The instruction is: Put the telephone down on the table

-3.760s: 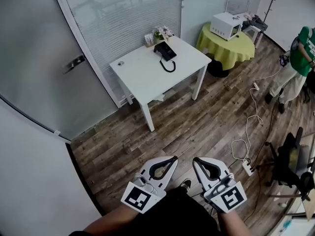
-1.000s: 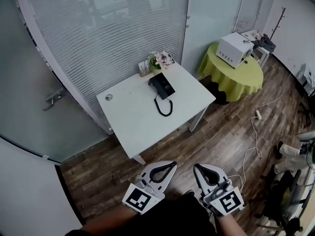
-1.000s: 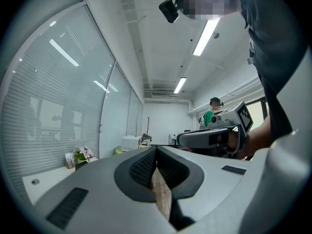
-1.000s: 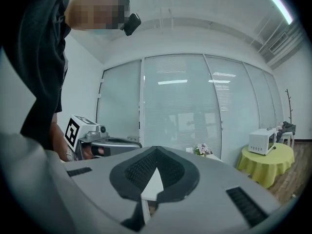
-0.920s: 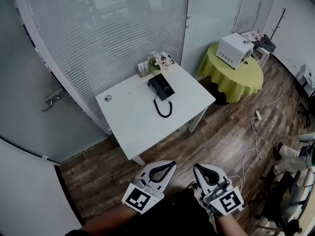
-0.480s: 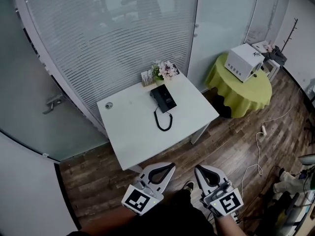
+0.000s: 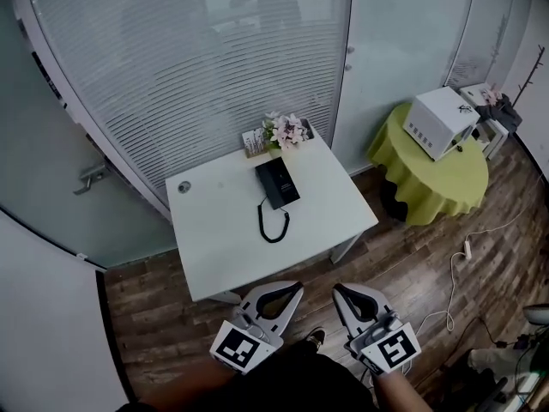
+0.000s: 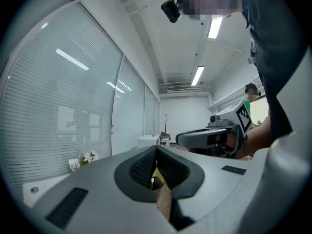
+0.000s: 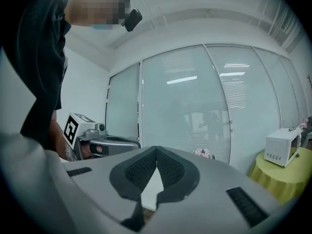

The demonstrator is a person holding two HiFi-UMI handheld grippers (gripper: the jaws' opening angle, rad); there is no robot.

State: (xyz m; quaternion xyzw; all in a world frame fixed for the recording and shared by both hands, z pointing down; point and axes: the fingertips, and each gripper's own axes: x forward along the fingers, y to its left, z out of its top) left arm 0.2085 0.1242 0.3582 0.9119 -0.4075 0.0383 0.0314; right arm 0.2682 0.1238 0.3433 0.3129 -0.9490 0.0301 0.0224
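Observation:
A black telephone (image 7: 277,183) lies on the white table (image 7: 223,243) near its far edge, handset on the base, its coiled cord (image 7: 273,221) looping toward me. Both grippers are held low in the head view, short of the table's near edge. My left gripper (image 7: 294,287) is shut with nothing between its pads; in its own view its tips (image 8: 156,148) meet. My right gripper (image 7: 340,288) is likewise shut and empty, tips (image 9: 156,148) touching. Neither gripper touches the telephone.
A pot of pink flowers (image 7: 287,130) and a small card stand at the table's far edge, a small round object (image 7: 183,187) at its far left corner. A glass wall with blinds runs behind. To the right, a white microwave (image 7: 439,120) sits on a round yellow-green table (image 7: 446,174). A cable and power strip (image 7: 467,249) lie on the wooden floor.
The whole view has moved toward the table, which now sits nearer and more centred. Both grippers kept their pose, side by side and shut.

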